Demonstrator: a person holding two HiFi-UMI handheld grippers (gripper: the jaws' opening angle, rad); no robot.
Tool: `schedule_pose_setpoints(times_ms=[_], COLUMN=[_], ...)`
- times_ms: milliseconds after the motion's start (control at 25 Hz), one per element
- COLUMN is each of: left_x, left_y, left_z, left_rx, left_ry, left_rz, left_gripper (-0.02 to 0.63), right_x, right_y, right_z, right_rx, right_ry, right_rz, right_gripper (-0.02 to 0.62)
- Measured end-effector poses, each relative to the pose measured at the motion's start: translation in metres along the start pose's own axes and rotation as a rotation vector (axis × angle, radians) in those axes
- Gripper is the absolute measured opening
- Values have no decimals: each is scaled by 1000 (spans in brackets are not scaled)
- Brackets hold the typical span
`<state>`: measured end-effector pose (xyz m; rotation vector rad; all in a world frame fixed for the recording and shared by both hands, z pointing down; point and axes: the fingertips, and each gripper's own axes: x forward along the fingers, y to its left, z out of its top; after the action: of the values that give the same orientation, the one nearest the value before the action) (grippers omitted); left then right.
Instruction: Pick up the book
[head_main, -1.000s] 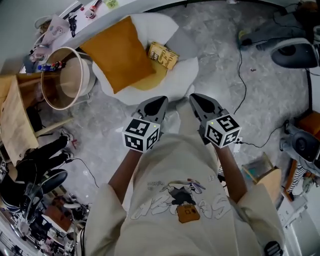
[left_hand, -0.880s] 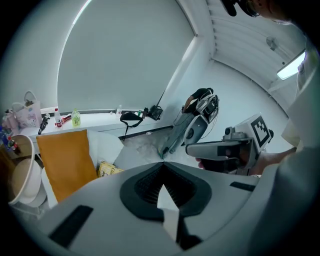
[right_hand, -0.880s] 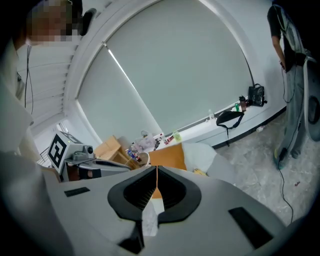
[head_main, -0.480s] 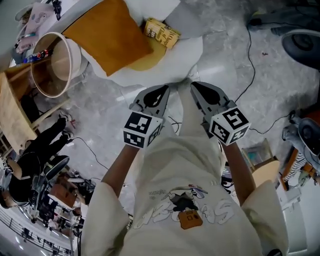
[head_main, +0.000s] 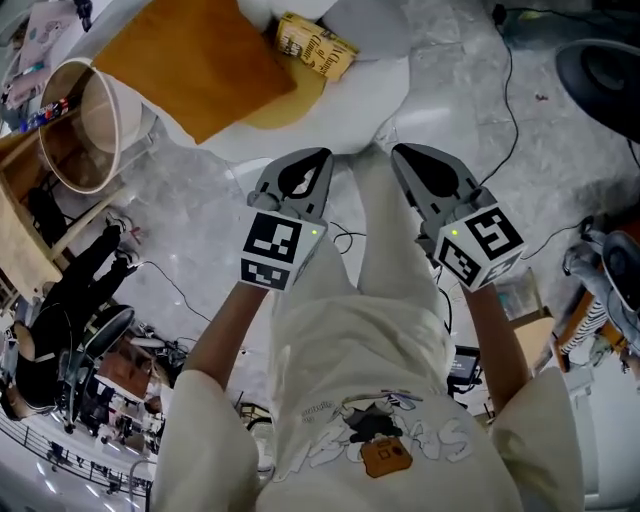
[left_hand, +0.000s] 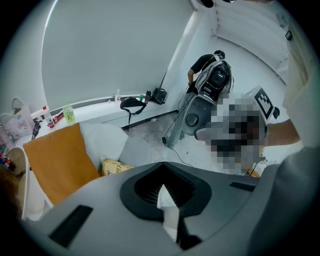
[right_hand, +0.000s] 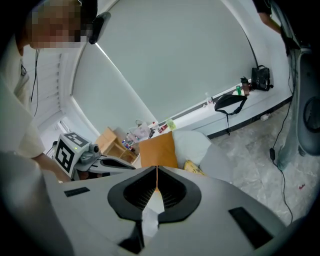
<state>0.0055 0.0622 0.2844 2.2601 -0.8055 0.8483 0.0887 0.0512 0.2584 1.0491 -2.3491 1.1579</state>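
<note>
The book (head_main: 313, 45), yellow with dark print, lies on a white floor cushion (head_main: 330, 125) beside an orange pillow (head_main: 195, 60). It also shows in the left gripper view as the book (left_hand: 116, 166) and in the right gripper view as the book (right_hand: 192, 167). My left gripper (head_main: 318, 155) and right gripper (head_main: 402, 152) are held side by side in front of the person's chest, short of the cushion and pointing toward it. Both are shut with nothing between the jaws; the left gripper (left_hand: 162, 166) and right gripper (right_hand: 156, 168) each show their pads meeting.
A round wooden tub (head_main: 80, 125) stands left of the orange pillow, with a wooden rack (head_main: 25, 250) below it. Cables (head_main: 505, 90) run over the marble floor at right, near a dark machine (head_main: 600, 70). A person (left_hand: 210, 75) bends over equipment by the far wall.
Both grippers have sunk lower and moved forward, staying shut. In the head view the book and pillow have slid toward the top edge as the camera tipped down.
</note>
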Motion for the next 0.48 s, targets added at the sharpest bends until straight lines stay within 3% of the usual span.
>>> schedule_pose_setpoints(times_ms=[200,480], left_x=[27,66], left_y=[13,36], left_z=[-9,-29], left_rx=[32,98], left_ry=[3,44], left_rz=[32,4], left_gripper=[5,5], right_x=[21,55], right_y=[-22,-53], right_z=[-10,-19], right_rx=[-16,-42], right_ry=[25,63], right_rz=[27,36], right_gripper=[25,25])
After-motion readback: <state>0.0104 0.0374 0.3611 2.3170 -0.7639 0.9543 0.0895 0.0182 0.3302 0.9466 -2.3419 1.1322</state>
